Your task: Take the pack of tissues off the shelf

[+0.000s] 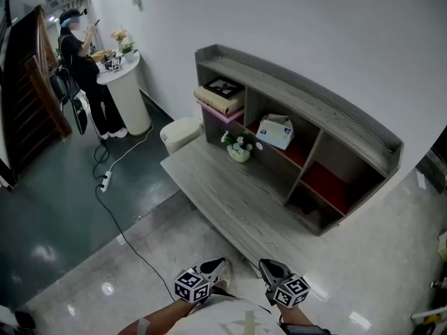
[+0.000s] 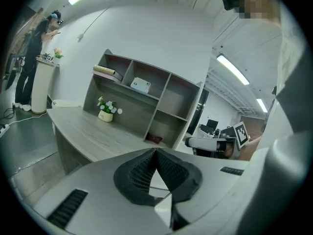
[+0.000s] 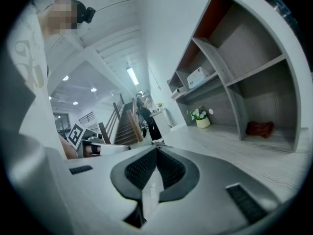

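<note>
The white and blue pack of tissues [image 1: 275,131] lies in the upper middle compartment of the grey shelf unit [image 1: 328,110]; it also shows as the tissue pack [image 2: 140,85] and the tissue pack [image 3: 197,76]. My left gripper [image 1: 218,264] and right gripper [image 1: 267,265] are held low, close to the body, well short of the desk and far from the pack. In the gripper views the left gripper [image 2: 156,151] and right gripper [image 3: 156,150] have their black ribbed pads meeting at the tips, with nothing between them.
A small flower pot [image 1: 239,148] stands on the desk [image 1: 230,194] under the pack. Books [image 1: 220,95] fill the left compartment; a dark red thing [image 3: 259,128] lies in a lower one. A person [image 1: 87,68] stands at a white round stand [image 1: 124,93] far left. A cable [image 1: 119,222] crosses the floor.
</note>
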`<state>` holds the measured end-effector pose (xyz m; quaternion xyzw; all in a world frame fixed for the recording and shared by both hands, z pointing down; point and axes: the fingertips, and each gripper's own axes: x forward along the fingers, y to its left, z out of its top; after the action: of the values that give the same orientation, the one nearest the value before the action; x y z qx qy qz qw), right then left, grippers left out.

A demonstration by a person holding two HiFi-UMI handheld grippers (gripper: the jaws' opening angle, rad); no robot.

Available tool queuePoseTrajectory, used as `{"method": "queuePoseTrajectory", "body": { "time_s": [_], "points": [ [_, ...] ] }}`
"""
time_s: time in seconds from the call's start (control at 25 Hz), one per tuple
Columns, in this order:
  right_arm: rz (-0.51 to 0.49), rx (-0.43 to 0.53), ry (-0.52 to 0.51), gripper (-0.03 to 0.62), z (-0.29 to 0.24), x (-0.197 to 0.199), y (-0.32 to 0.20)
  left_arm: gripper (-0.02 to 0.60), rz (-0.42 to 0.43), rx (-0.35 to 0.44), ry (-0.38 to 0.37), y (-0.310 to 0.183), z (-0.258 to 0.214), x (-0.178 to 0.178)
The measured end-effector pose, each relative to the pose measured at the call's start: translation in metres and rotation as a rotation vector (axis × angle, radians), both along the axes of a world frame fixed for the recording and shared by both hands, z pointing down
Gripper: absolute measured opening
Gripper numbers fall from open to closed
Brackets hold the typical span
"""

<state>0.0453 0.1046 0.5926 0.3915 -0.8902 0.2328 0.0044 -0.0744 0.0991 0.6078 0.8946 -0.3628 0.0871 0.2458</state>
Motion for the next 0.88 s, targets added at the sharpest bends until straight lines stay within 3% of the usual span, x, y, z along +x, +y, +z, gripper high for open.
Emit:
{"method": "queuePoseTrajectory", "body": {
  "time_s": [0.88],
  "points": [
    [-0.018,-0.002,0.005,0.005,0.001,-0.01,-0.057,0.012,-0.023,0.021,-0.007,-0.051,-0.002,-0.011]
  ]
}}
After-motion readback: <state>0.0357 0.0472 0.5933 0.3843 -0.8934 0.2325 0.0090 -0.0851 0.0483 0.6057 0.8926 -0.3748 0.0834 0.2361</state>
